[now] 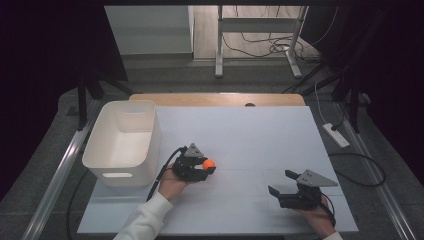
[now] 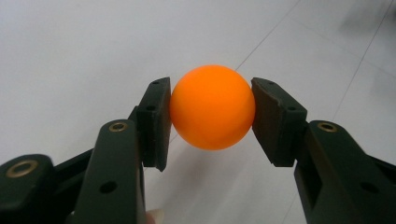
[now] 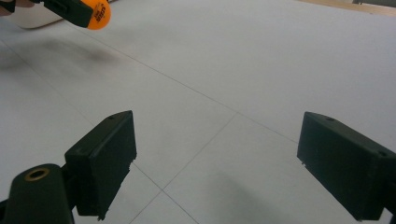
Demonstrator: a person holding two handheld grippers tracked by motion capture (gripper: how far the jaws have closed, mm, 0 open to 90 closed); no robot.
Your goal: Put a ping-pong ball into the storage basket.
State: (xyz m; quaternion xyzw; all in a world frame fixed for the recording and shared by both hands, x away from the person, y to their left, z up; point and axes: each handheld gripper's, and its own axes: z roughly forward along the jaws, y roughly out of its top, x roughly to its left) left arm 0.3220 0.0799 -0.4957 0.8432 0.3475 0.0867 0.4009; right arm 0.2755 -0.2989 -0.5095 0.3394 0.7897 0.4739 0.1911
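Observation:
An orange ball [image 2: 212,107] sits clamped between the two black pads of my left gripper [image 2: 212,112], held a little above the white table. From the high view that gripper [image 1: 206,167] is near the table's middle, just right of the white bin, with the ball [image 1: 208,163] at its tip. The ball [image 3: 99,14] also appears at the top left of the right gripper view, with dark print on it. My right gripper [image 1: 281,183] rests low at the front right, its jaws wide apart with nothing between them [image 3: 217,163].
A white plastic bin [image 1: 100,155] with a handle slot stands at the table's left edge. The white table top [image 1: 250,135] stretches wide behind both grippers. Cables lie on the floor at the right and behind the table.

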